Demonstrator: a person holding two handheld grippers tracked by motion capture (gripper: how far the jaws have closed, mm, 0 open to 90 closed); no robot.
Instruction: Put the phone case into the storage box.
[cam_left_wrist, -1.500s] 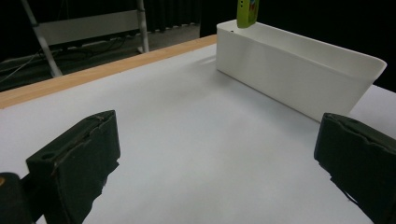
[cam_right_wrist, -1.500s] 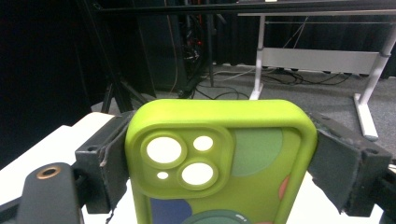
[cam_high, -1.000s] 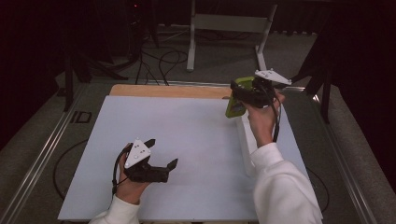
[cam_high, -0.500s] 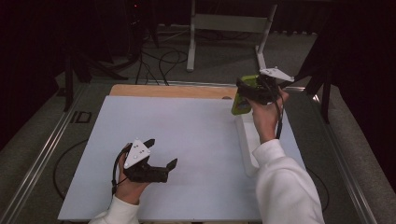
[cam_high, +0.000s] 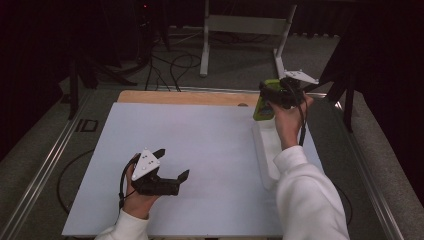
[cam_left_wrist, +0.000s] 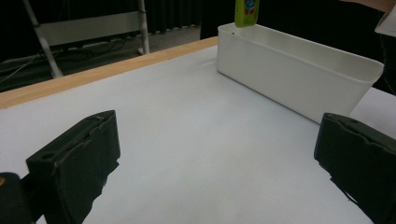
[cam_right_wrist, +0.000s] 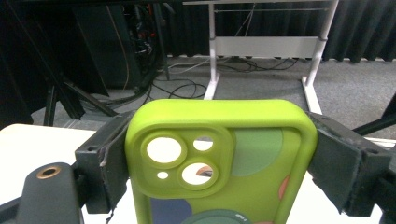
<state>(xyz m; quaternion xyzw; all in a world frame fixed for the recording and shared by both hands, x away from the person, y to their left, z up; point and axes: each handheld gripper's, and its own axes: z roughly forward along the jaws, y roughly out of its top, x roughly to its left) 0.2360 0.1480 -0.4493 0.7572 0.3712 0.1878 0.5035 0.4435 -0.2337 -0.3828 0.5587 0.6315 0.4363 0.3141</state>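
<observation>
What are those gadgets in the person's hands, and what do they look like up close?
Each hand holds a black two-jaw gripper. The left gripper and the right gripper both carry a grey three-cornered plate with small dark dots on top and trail a black cable. Their jaws are blocky, with worn, frayed black padding. The person wears white sleeves.

**Where things sit on the table**

A long bin (cam_high: 264, 152) stands on the right side of the table (cam_high: 200, 150), running front to back. The phone case (cam_high: 263, 100) hangs above the bin's far end, clamped in the right gripper (cam_high: 272, 95). The left gripper (cam_high: 167, 167) rests near the table's front left, well apart from the bin.
</observation>
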